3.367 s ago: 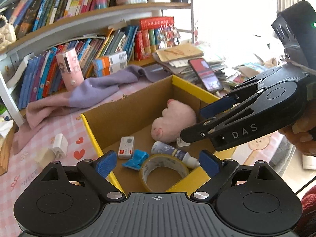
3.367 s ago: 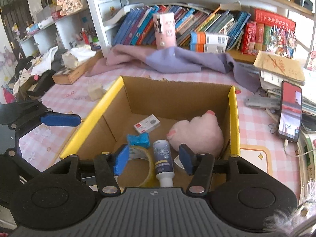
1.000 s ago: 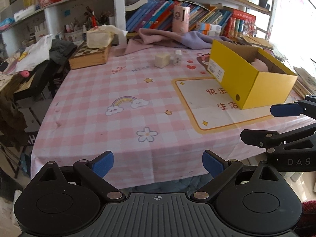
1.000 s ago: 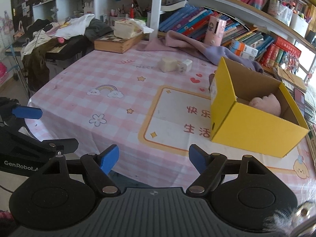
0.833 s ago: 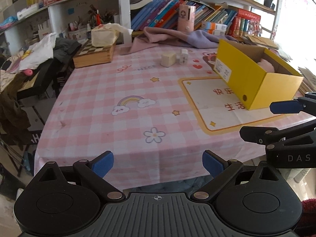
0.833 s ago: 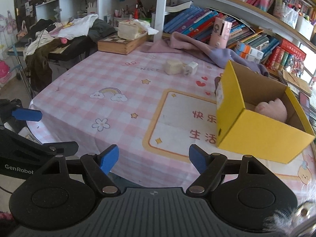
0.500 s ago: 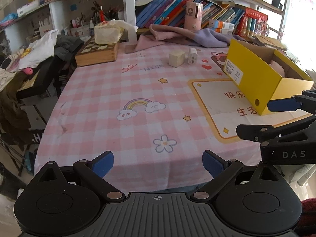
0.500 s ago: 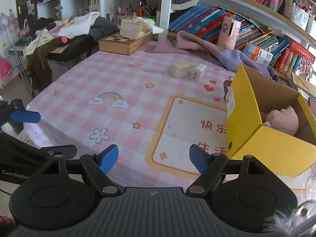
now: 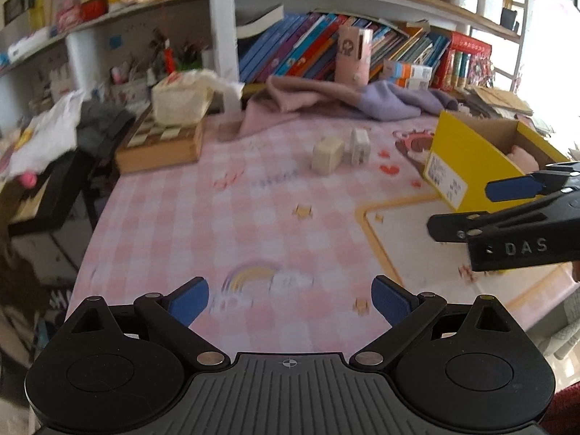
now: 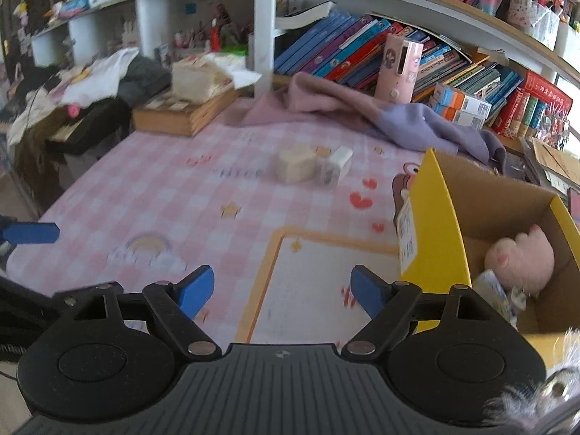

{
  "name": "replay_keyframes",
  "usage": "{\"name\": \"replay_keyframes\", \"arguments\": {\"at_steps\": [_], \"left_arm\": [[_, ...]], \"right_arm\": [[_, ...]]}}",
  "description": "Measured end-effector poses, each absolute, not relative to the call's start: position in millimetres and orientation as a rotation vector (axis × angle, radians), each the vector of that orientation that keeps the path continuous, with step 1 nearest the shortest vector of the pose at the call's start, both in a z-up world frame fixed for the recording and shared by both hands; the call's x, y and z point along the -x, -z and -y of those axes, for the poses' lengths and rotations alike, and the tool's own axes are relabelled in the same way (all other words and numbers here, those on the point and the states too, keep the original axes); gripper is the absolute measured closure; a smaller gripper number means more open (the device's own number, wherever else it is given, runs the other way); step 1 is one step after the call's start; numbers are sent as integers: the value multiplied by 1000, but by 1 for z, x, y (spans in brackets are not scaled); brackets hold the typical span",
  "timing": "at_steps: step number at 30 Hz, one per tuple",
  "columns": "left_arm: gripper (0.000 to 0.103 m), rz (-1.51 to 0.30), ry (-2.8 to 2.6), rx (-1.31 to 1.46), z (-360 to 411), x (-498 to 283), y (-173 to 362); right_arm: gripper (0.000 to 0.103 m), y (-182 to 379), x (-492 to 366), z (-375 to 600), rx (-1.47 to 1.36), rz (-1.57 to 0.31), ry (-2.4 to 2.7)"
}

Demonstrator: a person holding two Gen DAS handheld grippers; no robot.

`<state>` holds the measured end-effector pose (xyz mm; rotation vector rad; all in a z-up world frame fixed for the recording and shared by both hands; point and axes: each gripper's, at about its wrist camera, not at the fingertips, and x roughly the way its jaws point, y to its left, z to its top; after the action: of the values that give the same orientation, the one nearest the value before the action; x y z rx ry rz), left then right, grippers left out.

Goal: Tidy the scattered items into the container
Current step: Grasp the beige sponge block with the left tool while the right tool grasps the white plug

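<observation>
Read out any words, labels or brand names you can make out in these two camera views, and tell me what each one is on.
"DAS": white letters on the side of the right gripper, seen from the left wrist view.
White label on the yellow box: print too small to read.
Blue lettering on the pink tablecloth: too blurred to read.
Spines of the books on the shelf: too small to read.

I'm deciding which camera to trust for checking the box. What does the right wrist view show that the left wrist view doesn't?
Only the right wrist view looks into the yellow cardboard box, showing the pink plush toy fully. Only the left wrist view shows the box's outer labelled wall and the open right gripper from the side. Both show the cream block, the white charger plug and the pink checked tablecloth.
</observation>
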<state>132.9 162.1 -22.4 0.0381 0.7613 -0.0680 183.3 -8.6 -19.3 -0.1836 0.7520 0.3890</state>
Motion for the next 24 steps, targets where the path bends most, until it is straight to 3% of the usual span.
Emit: {"name": "replay_keyframes", "arguments": {"at_steps": [17, 21, 24], "left_arm": [[6, -694, 167, -124, -141, -263, 30], [13, -706, 200, -146, -135, -299, 39], [21, -713, 232, -162, -128, -325, 48]], "right_arm": [[15, 15, -330, 13, 18, -777, -294], [19, 18, -369, 12, -15, -785, -275], [34, 28, -400, 9, -23, -829, -248]]}}
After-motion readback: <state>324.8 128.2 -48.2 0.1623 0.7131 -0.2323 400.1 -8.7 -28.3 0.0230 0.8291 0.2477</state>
